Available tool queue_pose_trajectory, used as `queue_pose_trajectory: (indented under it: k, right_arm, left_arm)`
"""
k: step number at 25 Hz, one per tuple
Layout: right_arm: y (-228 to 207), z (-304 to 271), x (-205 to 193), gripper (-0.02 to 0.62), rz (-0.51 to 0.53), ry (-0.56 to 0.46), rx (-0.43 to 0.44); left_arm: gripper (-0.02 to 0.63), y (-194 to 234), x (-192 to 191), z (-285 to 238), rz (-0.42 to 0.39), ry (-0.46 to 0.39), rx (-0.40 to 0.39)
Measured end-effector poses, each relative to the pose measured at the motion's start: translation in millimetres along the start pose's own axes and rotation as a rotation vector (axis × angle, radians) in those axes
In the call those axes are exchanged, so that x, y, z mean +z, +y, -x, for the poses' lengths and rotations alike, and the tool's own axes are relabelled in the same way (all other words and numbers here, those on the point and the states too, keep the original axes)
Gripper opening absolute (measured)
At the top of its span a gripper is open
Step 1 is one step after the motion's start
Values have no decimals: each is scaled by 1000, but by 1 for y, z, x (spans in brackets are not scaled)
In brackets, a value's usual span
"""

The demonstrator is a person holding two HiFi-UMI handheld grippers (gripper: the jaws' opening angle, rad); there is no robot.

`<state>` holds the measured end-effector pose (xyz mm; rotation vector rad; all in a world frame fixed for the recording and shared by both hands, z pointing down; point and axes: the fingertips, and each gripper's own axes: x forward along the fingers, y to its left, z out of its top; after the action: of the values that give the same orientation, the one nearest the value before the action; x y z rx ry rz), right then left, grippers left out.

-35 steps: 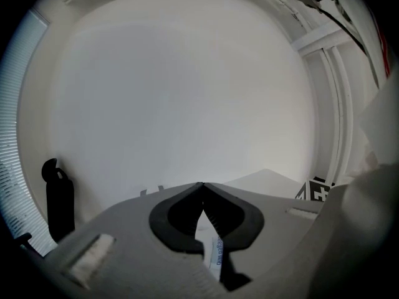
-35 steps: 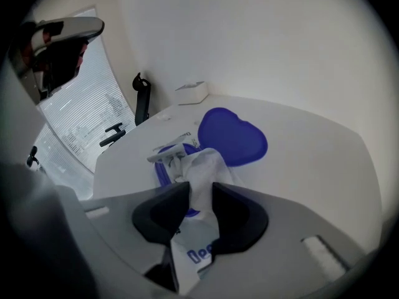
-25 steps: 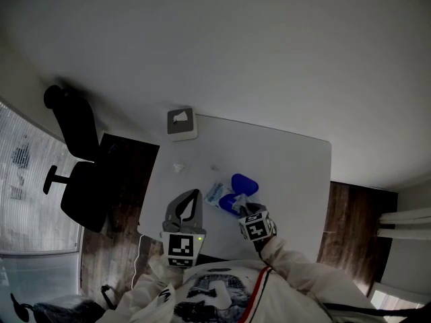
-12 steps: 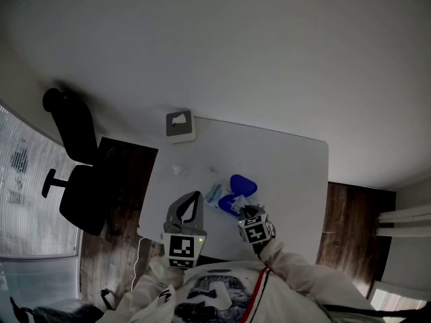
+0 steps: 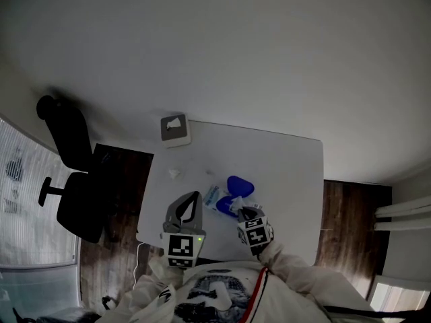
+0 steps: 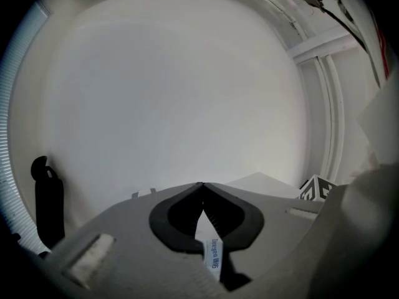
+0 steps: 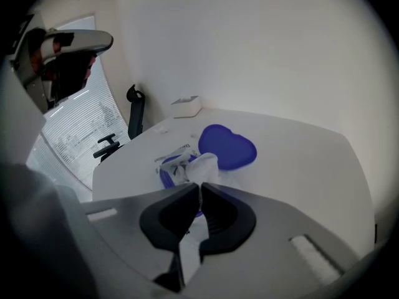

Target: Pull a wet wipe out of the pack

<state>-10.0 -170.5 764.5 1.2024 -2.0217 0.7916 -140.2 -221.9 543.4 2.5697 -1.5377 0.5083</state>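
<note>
The wet wipe pack (image 5: 214, 197) lies on the white table (image 5: 289, 173), its blue heart-shaped lid (image 5: 240, 185) flipped open behind it. In the right gripper view the lid (image 7: 227, 147) and the pack's crumpled film (image 7: 173, 164) sit just past the jaws. A white wet wipe (image 7: 204, 166) bulges up from the pack's opening, and my right gripper (image 7: 199, 185) is shut on its near end. My left gripper (image 5: 195, 195) hovers left of the pack, apart from it. My left gripper (image 6: 201, 184) is shut, empty, and faces a bare wall.
A grey tissue box (image 5: 174, 128) stands at the table's far left corner, and a small white scrap (image 5: 174, 173) lies near the left edge. A black office chair (image 5: 67, 173) stands on the dark floor to the left. The table's near edge runs just under both grippers.
The head view has drifted slightly, shifting the table a little to the left. Both grippers keep their places beside the pack.
</note>
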Motion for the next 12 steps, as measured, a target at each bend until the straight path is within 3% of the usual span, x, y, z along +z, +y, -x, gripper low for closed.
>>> queue_pose_trajectory:
  k: [12]
  right_arm:
    - [-2, 18, 15, 12, -52, -56, -49]
  left_arm:
    - [5, -2, 7, -15, -1, -23, -70]
